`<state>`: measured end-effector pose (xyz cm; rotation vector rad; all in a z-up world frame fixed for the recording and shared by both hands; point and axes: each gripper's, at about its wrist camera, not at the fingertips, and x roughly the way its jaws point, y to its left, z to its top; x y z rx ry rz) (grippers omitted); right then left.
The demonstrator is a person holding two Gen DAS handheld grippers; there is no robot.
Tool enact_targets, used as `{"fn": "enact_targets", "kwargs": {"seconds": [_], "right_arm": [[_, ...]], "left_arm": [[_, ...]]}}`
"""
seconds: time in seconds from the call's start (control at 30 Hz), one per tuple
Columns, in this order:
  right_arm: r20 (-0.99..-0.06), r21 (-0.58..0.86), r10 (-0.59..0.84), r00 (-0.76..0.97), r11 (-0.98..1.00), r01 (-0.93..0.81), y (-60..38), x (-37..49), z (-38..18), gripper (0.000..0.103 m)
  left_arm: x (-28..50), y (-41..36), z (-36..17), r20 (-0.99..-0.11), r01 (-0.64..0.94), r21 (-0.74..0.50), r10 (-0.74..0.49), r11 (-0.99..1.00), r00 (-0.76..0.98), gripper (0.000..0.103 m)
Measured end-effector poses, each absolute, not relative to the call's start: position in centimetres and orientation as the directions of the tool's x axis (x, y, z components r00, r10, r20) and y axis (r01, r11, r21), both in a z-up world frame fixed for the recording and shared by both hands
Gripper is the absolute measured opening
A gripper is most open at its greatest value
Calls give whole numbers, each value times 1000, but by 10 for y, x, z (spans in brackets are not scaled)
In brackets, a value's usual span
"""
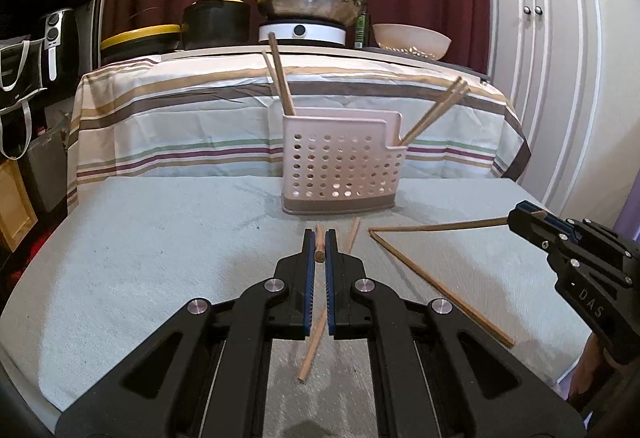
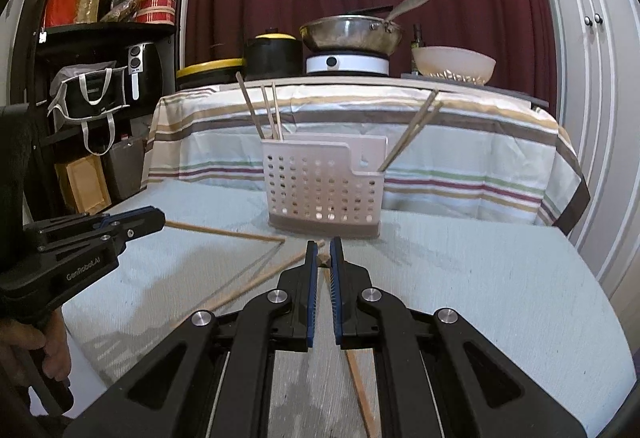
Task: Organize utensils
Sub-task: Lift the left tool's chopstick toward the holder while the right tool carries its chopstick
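A pink perforated utensil holder (image 1: 340,170) stands on the pale cloth, also in the right wrist view (image 2: 324,190); chopsticks lean in its left (image 1: 282,78) and right (image 1: 436,110) compartments. My left gripper (image 1: 319,238) is shut on a wooden chopstick (image 1: 319,250) near its thick end. My right gripper (image 2: 324,252) is shut on another chopstick (image 2: 325,260); from the left wrist view that gripper (image 1: 520,216) holds the chopstick (image 1: 440,226) stretched leftward. Loose chopsticks (image 1: 432,284) (image 1: 312,346) lie on the cloth.
Behind stands a table with a striped cloth (image 1: 180,118), carrying a pan on a hotplate (image 1: 308,4), black pots (image 1: 216,20) and a bowl (image 1: 412,40). Black shelves (image 2: 100,58) stand left, white cabinet doors (image 1: 560,58) right.
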<state>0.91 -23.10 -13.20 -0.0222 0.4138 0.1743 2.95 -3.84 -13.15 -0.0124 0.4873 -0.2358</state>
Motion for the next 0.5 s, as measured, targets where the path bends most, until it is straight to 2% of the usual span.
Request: {"fn": "enact_targets", "kwargs": {"seconds": [0.5], "right_arm": [[-316, -8, 202, 927, 977, -215, -220, 67, -90, 7]], "left_arm": [[87, -24, -89, -457, 228, -81, -240, 970, 856, 5]]}}
